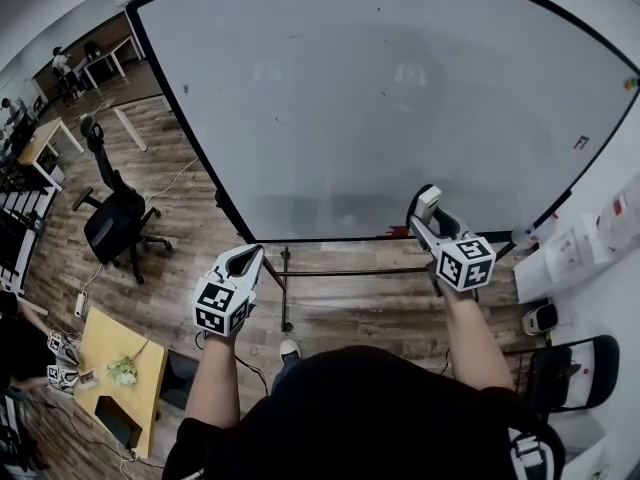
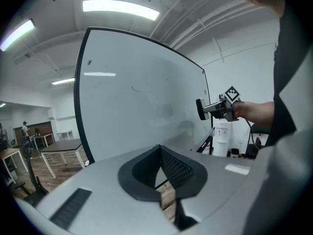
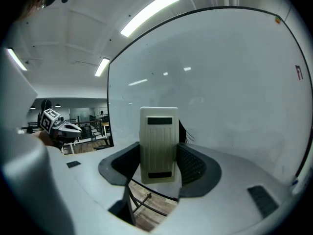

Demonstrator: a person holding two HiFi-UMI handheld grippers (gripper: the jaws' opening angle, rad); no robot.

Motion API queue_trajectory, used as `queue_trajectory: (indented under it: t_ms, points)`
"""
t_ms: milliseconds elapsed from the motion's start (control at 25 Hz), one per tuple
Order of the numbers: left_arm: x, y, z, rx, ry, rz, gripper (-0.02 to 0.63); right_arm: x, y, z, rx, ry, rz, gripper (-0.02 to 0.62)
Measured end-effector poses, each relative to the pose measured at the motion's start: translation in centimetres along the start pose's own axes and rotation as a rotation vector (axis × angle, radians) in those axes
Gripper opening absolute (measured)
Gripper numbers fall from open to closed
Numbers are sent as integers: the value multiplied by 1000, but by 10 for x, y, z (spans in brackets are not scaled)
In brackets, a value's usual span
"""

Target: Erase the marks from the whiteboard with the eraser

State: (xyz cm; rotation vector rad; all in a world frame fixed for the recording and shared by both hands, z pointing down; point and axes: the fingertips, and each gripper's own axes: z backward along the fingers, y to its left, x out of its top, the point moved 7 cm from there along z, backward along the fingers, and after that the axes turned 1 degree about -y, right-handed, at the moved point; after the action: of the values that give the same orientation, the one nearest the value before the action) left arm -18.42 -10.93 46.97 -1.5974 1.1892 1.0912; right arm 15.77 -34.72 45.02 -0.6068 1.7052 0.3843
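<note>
The big black-framed whiteboard (image 1: 380, 98) stands in front of me. It looks mostly wiped, with a faint curved mark (image 2: 137, 88) and small specks on it. Dark scribbles (image 3: 190, 137) show just behind the eraser. My right gripper (image 1: 424, 213) is shut on a cream ribbed eraser (image 3: 158, 143), held upright close to the board's lower edge; whether it touches the board I cannot tell. My left gripper (image 1: 250, 258) is held low by the board's bottom left corner, jaws shut on nothing (image 2: 159, 153). Each gripper view shows the other gripper from the side.
Under the board, its black stand bar (image 1: 286, 288) crosses the wooden floor. A black office chair (image 1: 115, 223) and a yellow table (image 1: 115, 368) are to my left. A white appliance (image 1: 575, 253) and another black chair (image 1: 570, 368) are on my right.
</note>
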Motion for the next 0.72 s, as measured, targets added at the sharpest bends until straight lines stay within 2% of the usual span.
queue_trajectory:
  t_ms: [720]
  points:
    - [-1, 51, -18, -61, -7, -8, 11, 4, 9, -23, -86, 8, -22, 230]
